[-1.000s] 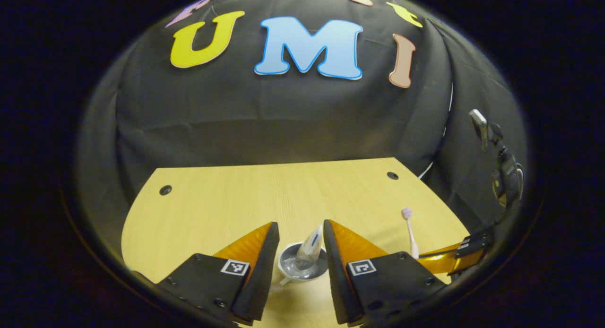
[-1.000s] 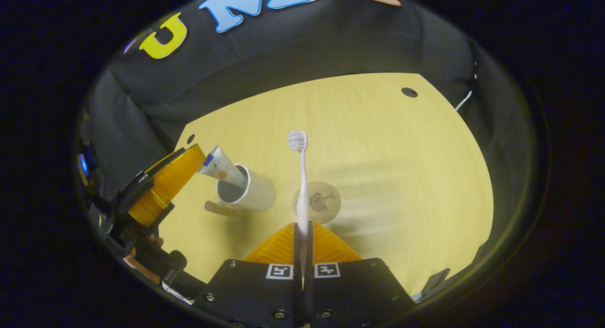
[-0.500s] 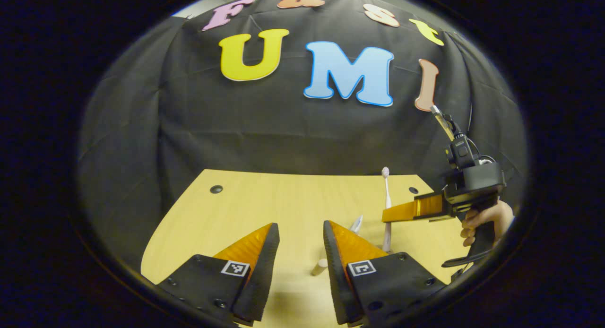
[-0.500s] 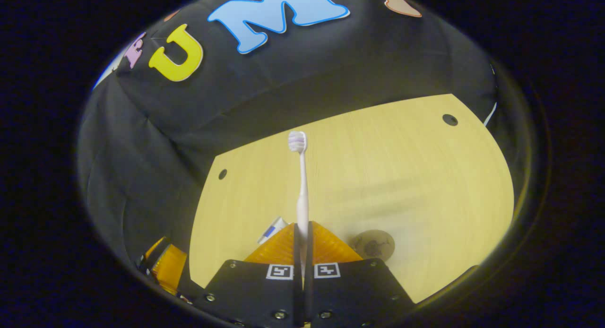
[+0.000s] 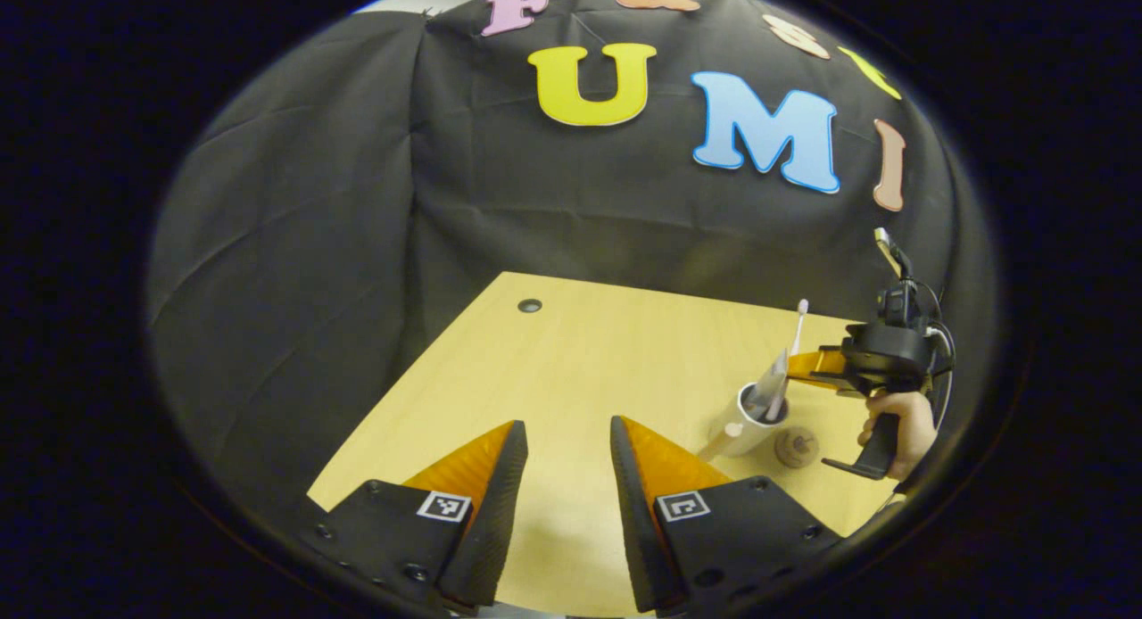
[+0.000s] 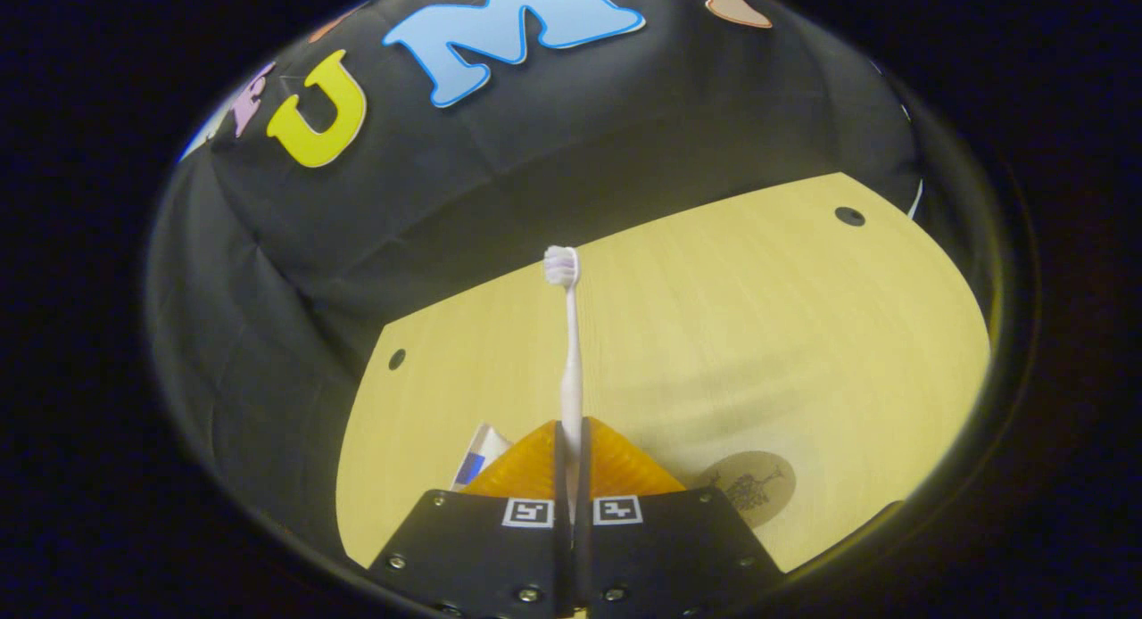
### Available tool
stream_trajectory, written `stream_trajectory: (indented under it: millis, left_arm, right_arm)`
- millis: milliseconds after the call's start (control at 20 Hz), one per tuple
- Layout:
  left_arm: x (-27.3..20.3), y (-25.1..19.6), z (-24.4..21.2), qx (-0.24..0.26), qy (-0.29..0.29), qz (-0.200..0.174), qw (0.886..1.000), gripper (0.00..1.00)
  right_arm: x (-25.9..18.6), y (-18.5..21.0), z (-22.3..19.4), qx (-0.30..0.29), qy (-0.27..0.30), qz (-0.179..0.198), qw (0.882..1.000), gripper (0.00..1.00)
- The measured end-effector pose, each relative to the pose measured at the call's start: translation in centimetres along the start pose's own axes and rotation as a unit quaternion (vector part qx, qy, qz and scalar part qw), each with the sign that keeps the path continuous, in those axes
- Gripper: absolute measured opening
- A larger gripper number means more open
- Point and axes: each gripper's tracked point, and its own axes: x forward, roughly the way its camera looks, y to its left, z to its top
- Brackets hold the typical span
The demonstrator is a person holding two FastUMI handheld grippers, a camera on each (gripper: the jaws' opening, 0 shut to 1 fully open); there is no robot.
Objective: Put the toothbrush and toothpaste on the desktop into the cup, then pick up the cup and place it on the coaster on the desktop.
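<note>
A white cup stands on the wooden desktop at the right of the left gripper view, with the toothpaste tube leaning out of it. My right gripper hangs just above and beyond the cup, shut on the white toothbrush; the brush stands upright, its lower end down in the cup's mouth. In the right gripper view the toothbrush rises from between my shut right gripper, and a corner of the toothpaste peeks out to the left. My left gripper is open and empty, well left of the cup.
A round brown coaster lies on the desktop right beside the cup; it also lies at the lower right in the right gripper view. A hand holds the right gripper's handle. Black cloth walls the desk's far side.
My left gripper let go of the toothpaste in the cup, then pulled back and away to the left. My right gripper carried the toothbrush over the cup and lowered its end in.
</note>
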Motion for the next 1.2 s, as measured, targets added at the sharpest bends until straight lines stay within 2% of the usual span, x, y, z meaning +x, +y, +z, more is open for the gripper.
stream_trajectory:
  millis: [150, 200, 250, 400, 450, 550, 600, 800, 850, 1000, 1200]
  left_arm:
    - [0.4, -0.6, -0.4, 0.008, 0.009, -0.013, 1.0, 0.55]
    - [0.3, -0.8, -0.3, 0.012, 0.009, -0.019, 1.0, 0.67]
    - [0.2, -1.0, -0.3, 0.017, 0.01, -0.026, 0.999, 0.55]
    - [-0.2, -1.6, -0.5, 0.032, 0.009, -0.049, 0.998, 0.55]
    - [-0.5, -1.6, -0.5, 0.036, 0.009, -0.057, 0.998, 0.61]
    - [-0.1, -3.1, -0.8, 0.046, 0.014, -0.079, 0.996, 0.61]
    - [0.3, -3.9, -0.2, 0.052, 0.017, -0.092, 0.994, 0.61]
    - [2.0, -6.1, -1.0, 0.073, 0.031, -0.133, 0.988, 0.57]
    - [1.9, -6.7, -1.4, 0.08, 0.034, -0.143, 0.986, 0.61]
    - [2.2, -9.3, -2.3, 0.106, 0.051, -0.188, 0.975, 0.61]
    - [3.3, -12.2, -4.6, 0.159, 0.089, -0.259, 0.949, 0.61]
  right_arm:
    - [-1.1, 0.4, -1.6, -0.039, -0.019, 0.012, 0.999, 0.03]
    - [-1.2, 0.5, -1.8, -0.049, -0.023, 0.012, 0.998, 0.04]
    - [-1.4, 0.6, -2.0, -0.057, -0.025, 0.013, 0.998, 0.04]
    - [-2.1, 0.7, -2.8, -0.08, -0.023, 0.009, 0.996, 0.04]
    - [-2.4, 0.6, -2.8, -0.086, -0.025, 0.008, 0.996, 0.06]
    - [-3.1, 0.5, -4.1, -0.099, -0.013, 0.017, 0.995, 0.13]
    - [-3.8, 0.4, -4.5, -0.1, -0.008, 0.021, 0.995, 0.23]
    - [-5.7, -0.2, -4.7, -0.094, -0.01, 0.024, 0.995, 0.25]
    - [-6.0, -0.4, -4.7, -0.094, -0.01, 0.022, 0.995, 0.25]
    - [-7.2, -1.4, -4.7, -0.089, -0.013, 0.016, 0.996, 0.25]
    - [-9.1, -4.6, -4.7, -0.07, -0.017, -0.008, 0.997, 0.25]
